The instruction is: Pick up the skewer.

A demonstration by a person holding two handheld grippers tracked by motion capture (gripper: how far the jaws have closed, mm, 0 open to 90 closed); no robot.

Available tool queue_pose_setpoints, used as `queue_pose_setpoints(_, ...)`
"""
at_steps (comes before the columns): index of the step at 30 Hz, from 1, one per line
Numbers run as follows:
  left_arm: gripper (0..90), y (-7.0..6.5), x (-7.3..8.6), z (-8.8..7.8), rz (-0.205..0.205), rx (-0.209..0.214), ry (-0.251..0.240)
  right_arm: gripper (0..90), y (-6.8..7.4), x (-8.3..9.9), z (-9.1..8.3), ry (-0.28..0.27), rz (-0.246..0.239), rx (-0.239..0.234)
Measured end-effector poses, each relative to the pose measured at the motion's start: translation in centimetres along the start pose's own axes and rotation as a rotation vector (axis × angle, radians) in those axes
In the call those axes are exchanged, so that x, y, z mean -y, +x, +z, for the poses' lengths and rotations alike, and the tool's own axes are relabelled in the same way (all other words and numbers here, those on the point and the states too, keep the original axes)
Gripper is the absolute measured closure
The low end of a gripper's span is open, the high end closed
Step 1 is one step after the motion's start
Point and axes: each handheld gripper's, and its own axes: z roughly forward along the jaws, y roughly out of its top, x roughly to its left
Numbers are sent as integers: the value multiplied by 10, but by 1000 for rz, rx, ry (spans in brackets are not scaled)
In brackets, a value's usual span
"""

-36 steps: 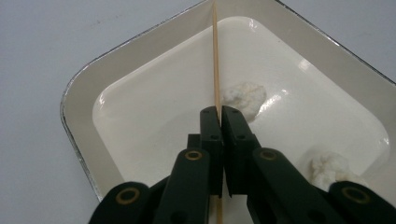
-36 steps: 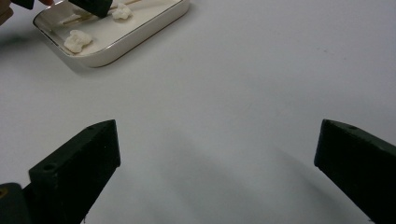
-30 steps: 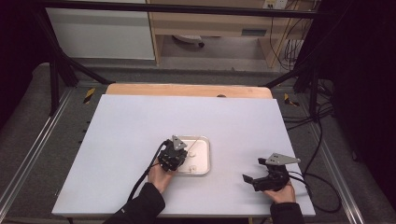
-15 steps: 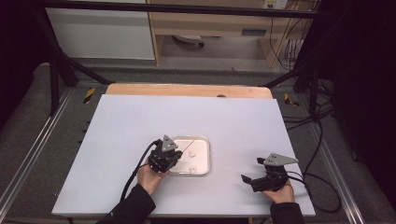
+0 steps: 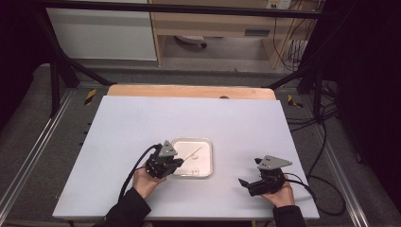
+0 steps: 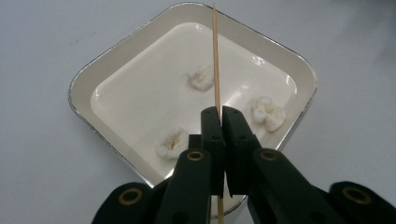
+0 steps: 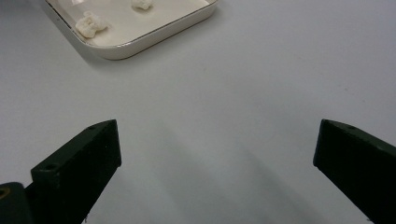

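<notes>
White desk (image 5: pixel 142 127) carries 1 tray (image 6: pixel 88 79) holding 3 pale lumps (image 6: pixel 201 78). Left claw (image 6: pixel 220 111) is clamped on 1 skewer (image 6: pixel 215 56) pointing over the tray; right claw (image 7: pixel 217 149) gapes empty beside the tray.

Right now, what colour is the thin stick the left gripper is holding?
Pale tan, like bare wood. The stick shows best in the left gripper view, over the white tray.

Left gripper (image 5: pixel 166 163) pinches a wooden skewer (image 5: pixel 193 153) over the tray (image 5: pixel 208 156); right gripper (image 5: pixel 259 182) sits well apart, jaws spread.
</notes>
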Motion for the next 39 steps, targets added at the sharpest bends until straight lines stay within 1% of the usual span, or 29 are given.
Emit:
queue_pose_setpoints(2, 876, -1, 0, -1, 9, 12, 1, 16, 3, -3, 2, 10, -29, 8)
queue_pose_setpoints(3, 876, -1, 0, -1, 9, 12, 1, 16, 3, -3, 2, 10, -29, 8)
queue_pose_setpoints(4, 876, -2, 0, -2, 22, 25, 3, 17, 6, -6, 4, 24, -57, 17)
queue_pose_setpoints(5, 877, -2, 0, -2, 22, 25, 3, 17, 6, -6, 4, 24, -57, 17)
queue_pose_setpoints(6, 876, -3, -1, -2, 28, 31, 6, 19, 9, -8, 6, 42, -88, 25)
queue_pose_setpoints(8, 876, -4, -2, -2, 37, 37, 9, 20, 12, -11, 7, 59, -115, 35)
queue_pose_setpoints(9, 876, -5, -3, -3, 53, 43, 20, 21, 14, -13, 8, 67, -131, 39)
queue_pose_setpoints(10, 876, -6, -4, -2, 53, 48, 21, 22, 15, -14, 9, 72, -142, 43)
queue_pose_setpoints(12, 876, -8, -6, -3, 67, 54, 29, 28, 19, -17, 9, 81, -179, 53)
queue_pose_setpoints(14, 876, -10, -7, -2, 71, 59, 29, 33, 23, -19, 9, 85, -204, 60)
queue_pose_setpoints(15, 876, -11, -9, -2, 82, 63, 36, 35, 24, -20, 9, 88, -210, 62)
queue_pose_setpoints(16, 876, -11, -9, -2, 82, 63, 36, 35, 24, -20, 9, 88, -210, 62)
queue_pose_setpoints(17, 876, -13, -10, -1, 91, 67, 42, 39, 28, -22, 9, 95, -238, 70)
queue_pose_setpoints(18, 876, -15, -13, 0, 101, 74, 48, 41, 29, -23, 9, 95, -254, 76)
queue_pose_setpoints(23, 876, -24, -21, 4, 137, 92, 66, 50, 34, -27, 8, 108, -312, 92)
queue_pose_setpoints(24, 876, -24, -21, 4, 137, 92, 66, 50, 34, -27, 8, 108, -312, 92)
queue_pose_setpoints(25, 876, -27, -23, 6, 146, 96, 70, 59, 37, -28, 8, 108, -344, 102)
queue_pose_setpoints(28, 877, -33, -28, 10, 172, 109, 84, 73, 41, -30, 8, 113, -382, 110)
queue_pose_setpoints(29, 876, -37, -31, 13, 190, 113, 92, 79, 42, -30, 8, 112, -395, 111)
queue_pose_setpoints(32, 876, -41, -34, 16, 201, 124, 95, 96, 45, -31, 8, 120, -426, 117)
queue_pose_setpoints(33, 876, -44, -35, 17, 207, 127, 101, 96, 45, -31, 8, 120, -426, 117)
queue_pose_setpoints(34, 876, -46, -37, 19, 214, 133, 104, 118, 47, -31, 8, 125, -454, 121)
queue_pose_setpoints(37, 877, -55, -43, 26, 240, 143, 119, 157, 50, -30, 8, 117, -487, 124)
queue_pose_setpoints(38, 876, -55, -43, 26, 240, 143, 119, 167, 50, -30, 8, 120, -502, 128)
queue_pose_setpoints(39, 877, -59, -46, 29, 253, 149, 125, 177, 51, -30, 9, 118, -506, 127)
